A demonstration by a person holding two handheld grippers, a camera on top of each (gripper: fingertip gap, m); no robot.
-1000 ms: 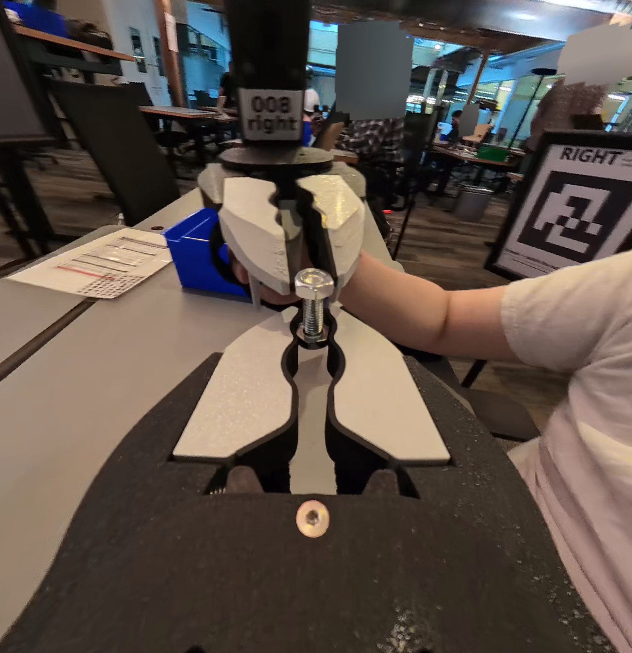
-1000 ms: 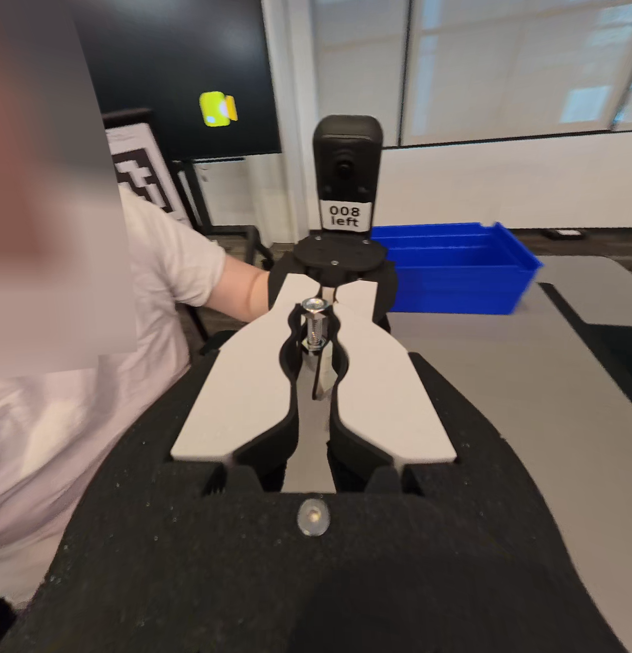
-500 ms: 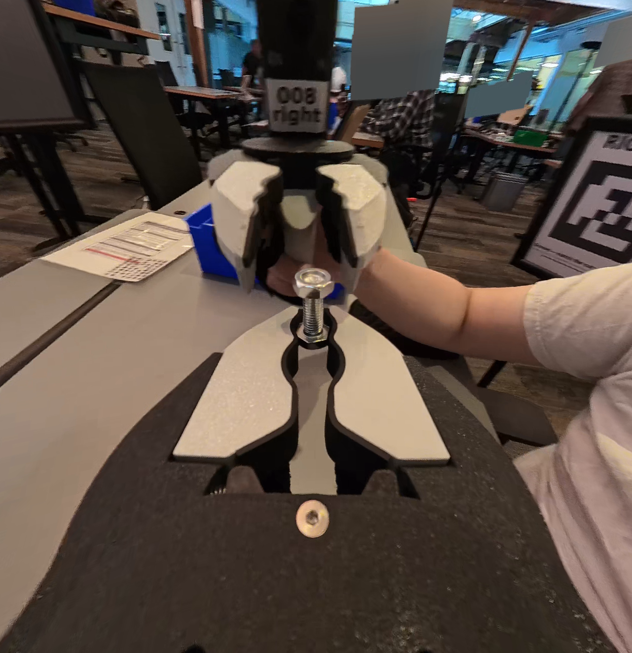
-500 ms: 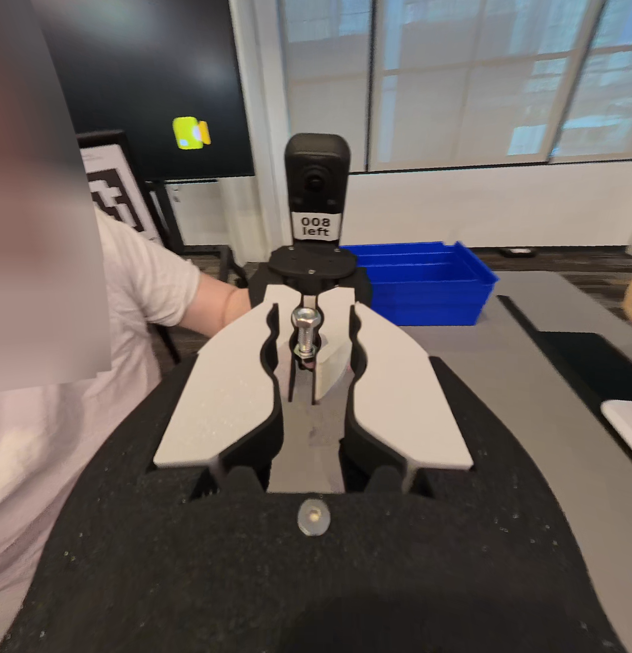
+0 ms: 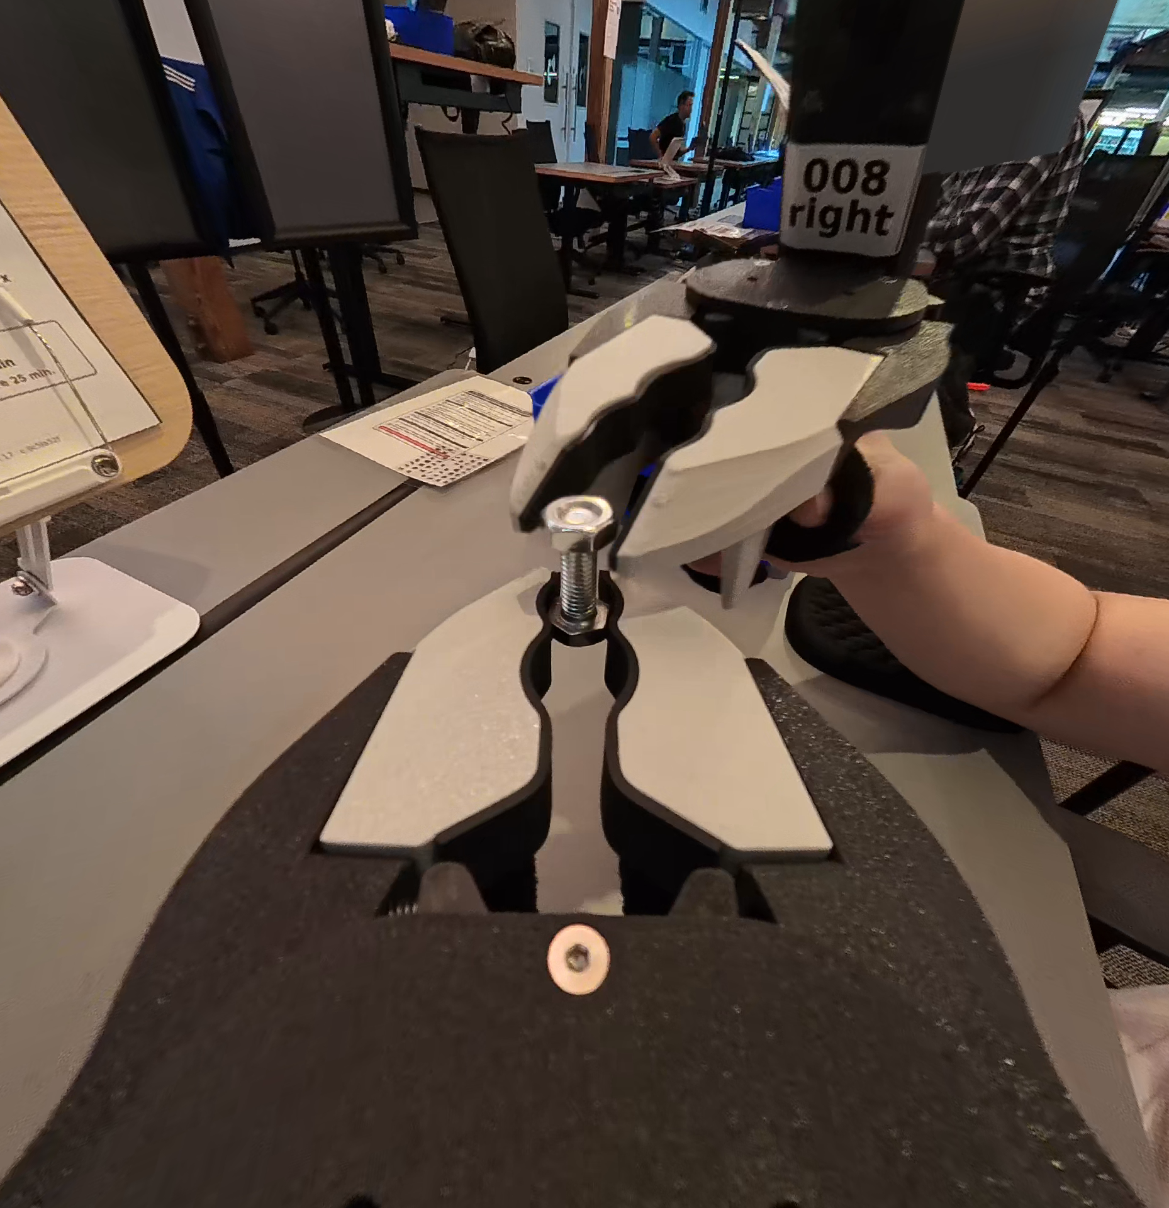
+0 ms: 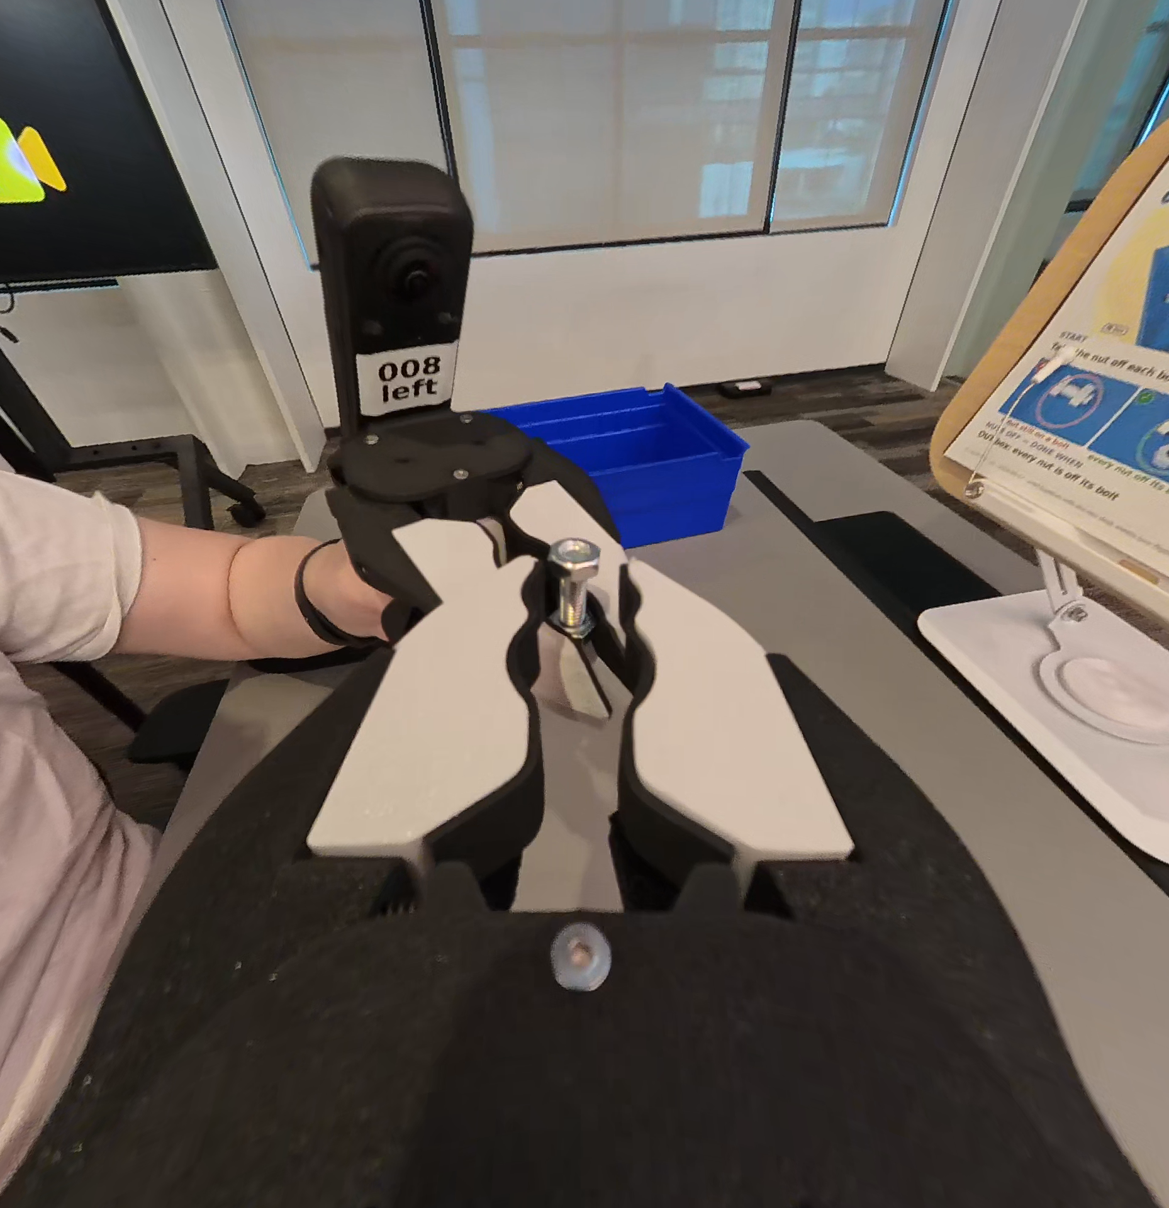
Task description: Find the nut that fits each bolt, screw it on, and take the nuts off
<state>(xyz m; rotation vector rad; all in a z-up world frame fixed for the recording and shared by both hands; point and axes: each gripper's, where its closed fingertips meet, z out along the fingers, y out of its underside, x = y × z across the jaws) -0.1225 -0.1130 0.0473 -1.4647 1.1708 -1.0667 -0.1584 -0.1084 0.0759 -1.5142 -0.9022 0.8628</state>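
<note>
The left gripper [image 5: 578, 614] has its fingers closed on a nut [image 5: 576, 622] at their tips, and a silver bolt [image 5: 576, 555] stands upright out of that nut, hexagonal head on top, with bare thread showing between head and nut. Bolt and nut are held in the air above the grey worktop [image 5: 242, 588].

The right gripper [image 5: 569, 523] faces the left one from the other side and is tilted. In the left wrist view its fingers sit on either side of the bolt head, close against it. In the right wrist view the right gripper [image 6: 578, 588] shows its two fingers [image 6: 451, 706] with a gap between them, the bolt [image 6: 572, 588] standing in that gap without a clear squeeze on it; whether the tips actually touch the head cannot be told.

A hand [image 5: 895, 516] holds the right gripper's grip. Behind the grippers a blue bin [image 6: 641, 457] sits on the worktop. A printed sheet [image 5: 438, 428] lies flat farther along, and an instruction board on a white stand [image 6: 1059, 366] rises beside the work area.
</note>
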